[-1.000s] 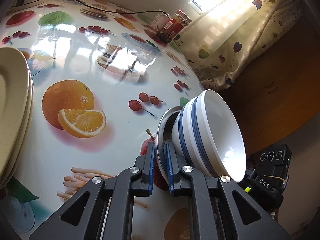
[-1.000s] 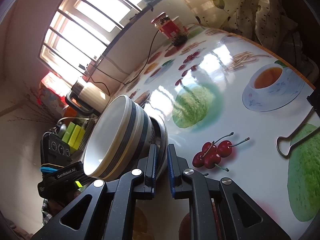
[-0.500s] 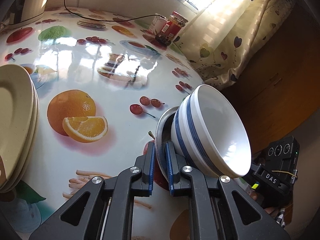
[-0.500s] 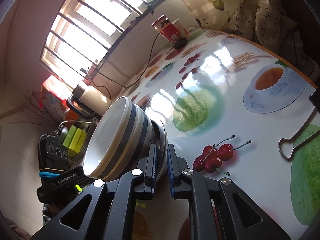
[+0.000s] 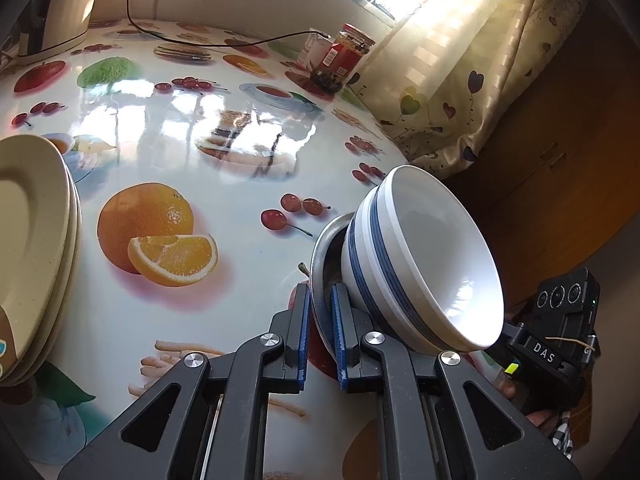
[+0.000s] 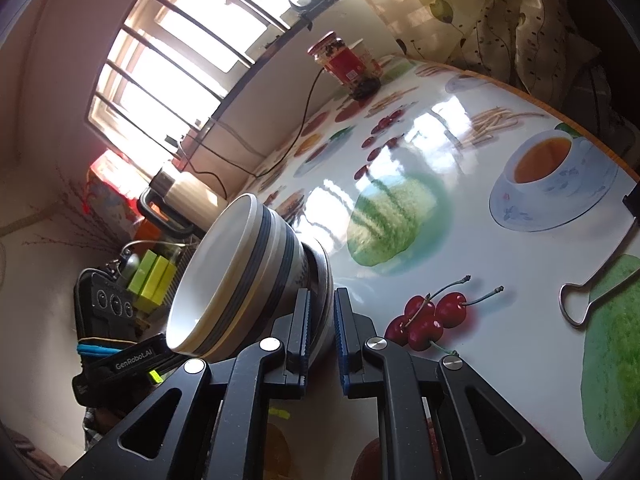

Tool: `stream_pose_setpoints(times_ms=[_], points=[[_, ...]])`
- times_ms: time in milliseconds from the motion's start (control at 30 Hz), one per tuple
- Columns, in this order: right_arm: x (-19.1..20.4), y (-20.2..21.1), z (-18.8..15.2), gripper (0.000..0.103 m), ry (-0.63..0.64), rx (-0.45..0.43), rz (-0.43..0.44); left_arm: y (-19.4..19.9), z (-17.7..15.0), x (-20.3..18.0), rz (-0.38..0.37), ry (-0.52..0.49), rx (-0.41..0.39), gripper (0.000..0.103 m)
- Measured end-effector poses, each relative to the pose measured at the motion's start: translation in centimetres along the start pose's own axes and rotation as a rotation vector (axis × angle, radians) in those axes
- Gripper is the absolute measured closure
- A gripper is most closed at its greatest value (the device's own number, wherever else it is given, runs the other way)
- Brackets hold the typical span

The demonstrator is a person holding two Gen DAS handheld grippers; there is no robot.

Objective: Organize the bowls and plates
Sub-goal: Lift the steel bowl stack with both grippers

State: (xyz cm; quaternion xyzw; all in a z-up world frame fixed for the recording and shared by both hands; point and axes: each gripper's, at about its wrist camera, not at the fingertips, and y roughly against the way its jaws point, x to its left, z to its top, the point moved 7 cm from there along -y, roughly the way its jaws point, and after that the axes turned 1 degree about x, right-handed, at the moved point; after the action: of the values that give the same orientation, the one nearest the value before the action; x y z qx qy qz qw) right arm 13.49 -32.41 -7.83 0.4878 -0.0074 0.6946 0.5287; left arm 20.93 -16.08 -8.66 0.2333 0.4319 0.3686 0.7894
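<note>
The left claw (image 5: 320,332) is clenched on the rim of a metal dish (image 5: 322,252), its two blue-padded fingers (image 5: 303,332) pinching the thin edge from either side; the right claw (image 6: 322,332) grips the same dish (image 6: 325,276) at the opposite rim, in the same pinch. The dish is tipped steeply on edge between the two claws, held up above the counter (image 5: 172,148), and nested in it are blue-banded white bowls (image 5: 424,264), their mouths turned toward 3 o'clock in the left wrist view and toward 9 o'clock in the right wrist view (image 6: 236,276). Each tool points forward and slightly downward at the glossy fruit-print counter, and each camera catches the other handheld unit just past the bowls: the right one at 4 o'clock in the left view (image 5: 560,332), the left one at 8 o'clock in the right view (image 6: 112,328). Only the left view shows a stack of cream plates (image 5: 32,248) at 9 o'clock, lying well apart from the bowls. Only the right view shows a wire binder-clip handle (image 6: 588,292) at 3 o'clock and the barred window (image 6: 192,44) at 11 o'clock. Both views show a red-labelled jar (image 5: 344,56) at the far edge of the counter, beside a heart-print curtain (image 5: 460,68).
</note>
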Motion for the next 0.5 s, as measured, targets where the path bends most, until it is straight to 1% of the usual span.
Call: stream_pose_setpoints(times_ms=[500], points=[[0.26, 0.03, -0.03, 0.092, 0.013, 0.000, 0.008, 0.17, -0.13, -0.21, 0.029, -0.016, -0.006, 0.092]])
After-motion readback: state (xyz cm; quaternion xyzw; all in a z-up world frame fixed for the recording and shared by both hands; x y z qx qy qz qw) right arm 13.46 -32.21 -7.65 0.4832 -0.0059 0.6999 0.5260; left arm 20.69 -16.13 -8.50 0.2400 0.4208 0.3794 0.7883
